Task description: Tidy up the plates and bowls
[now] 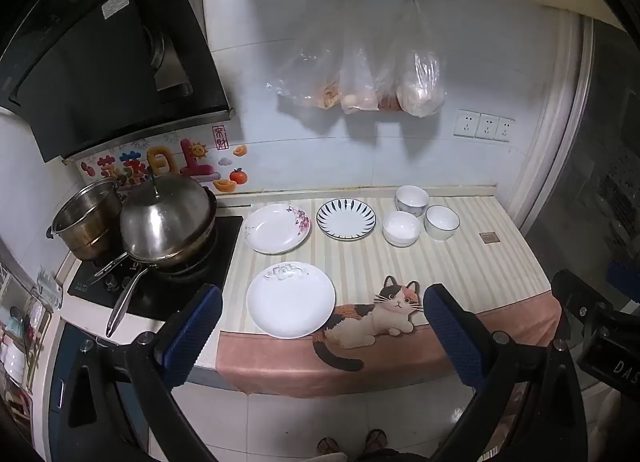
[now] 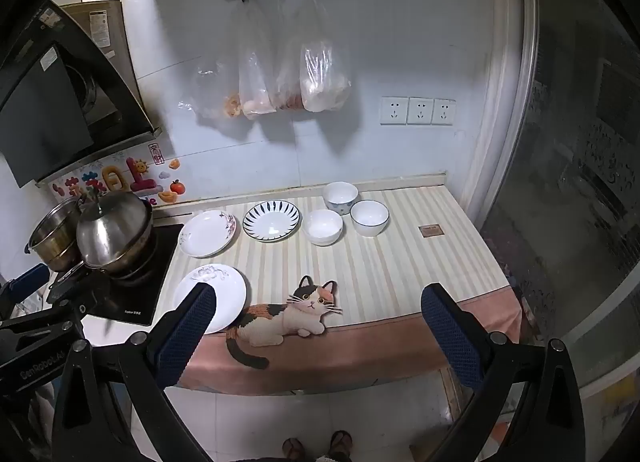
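Three plates lie on the striped counter cloth [image 1: 460, 262]: a plain white plate [image 1: 291, 299] near the front, a floral plate [image 1: 277, 228] and a blue-striped plate [image 1: 346, 219] behind it. Three white bowls [image 1: 401, 228] [image 1: 441, 222] [image 1: 412, 200] stand to the right of them. The same plates [image 2: 211, 298] [image 2: 207, 233] [image 2: 271, 220] and bowls [image 2: 322, 226] [image 2: 369, 218] [image 2: 340, 198] show in the right wrist view. My left gripper [image 1: 322, 326] is open and empty, held back from the counter's front edge. My right gripper [image 2: 318, 328] is open and empty too, also off the front edge.
A stove [image 1: 160, 282] with a lidded wok [image 1: 166, 220] and a steel pot [image 1: 86, 222] sits left of the plates. Plastic bags [image 1: 360, 74] hang on the wall above. Wall sockets [image 1: 484, 125] are at the right. A glass door [image 2: 580, 182] bounds the right side.
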Motion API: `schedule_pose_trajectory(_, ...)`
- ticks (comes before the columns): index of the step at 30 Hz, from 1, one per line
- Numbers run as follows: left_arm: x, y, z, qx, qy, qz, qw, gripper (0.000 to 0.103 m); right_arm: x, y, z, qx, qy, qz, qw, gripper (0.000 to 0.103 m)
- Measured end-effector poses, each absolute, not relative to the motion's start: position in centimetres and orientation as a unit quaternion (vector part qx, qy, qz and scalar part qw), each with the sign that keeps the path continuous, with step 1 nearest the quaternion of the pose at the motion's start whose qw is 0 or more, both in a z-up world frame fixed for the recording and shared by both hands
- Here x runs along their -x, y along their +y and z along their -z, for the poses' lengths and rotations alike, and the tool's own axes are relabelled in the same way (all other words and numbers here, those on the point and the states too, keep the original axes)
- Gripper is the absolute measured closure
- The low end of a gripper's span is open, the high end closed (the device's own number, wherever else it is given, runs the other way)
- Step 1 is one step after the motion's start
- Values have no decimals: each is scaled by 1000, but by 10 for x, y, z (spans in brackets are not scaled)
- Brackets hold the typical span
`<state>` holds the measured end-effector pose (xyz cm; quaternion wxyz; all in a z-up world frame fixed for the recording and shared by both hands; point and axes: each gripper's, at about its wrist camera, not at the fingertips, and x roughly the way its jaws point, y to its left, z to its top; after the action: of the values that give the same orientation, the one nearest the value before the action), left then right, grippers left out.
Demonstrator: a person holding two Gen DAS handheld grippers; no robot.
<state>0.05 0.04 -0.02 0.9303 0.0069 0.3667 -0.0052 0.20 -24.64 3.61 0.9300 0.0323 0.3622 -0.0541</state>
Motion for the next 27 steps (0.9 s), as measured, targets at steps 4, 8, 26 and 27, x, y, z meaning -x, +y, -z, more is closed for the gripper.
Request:
schedule_pose_trajectory(4, 0, 0, -1, -9, 362, 3, 932, 0, -4, -248, -36, -28, 364, 57, 929, 0)
schedule_pose_trajectory(8, 0, -1, 1, -12, 364, 4, 931, 0, -6, -249, -36, -29, 362, 58, 930, 0)
schedule_pose_trajectory(26, -2, 4, 7, -2, 367, -7, 930, 0, -15, -243, -30, -30, 376, 44, 925, 0)
schedule_pose_trajectory(27, -2, 5, 6, -2, 366, -9, 931, 0, -13, -243, -30, -30, 375, 43, 926, 0)
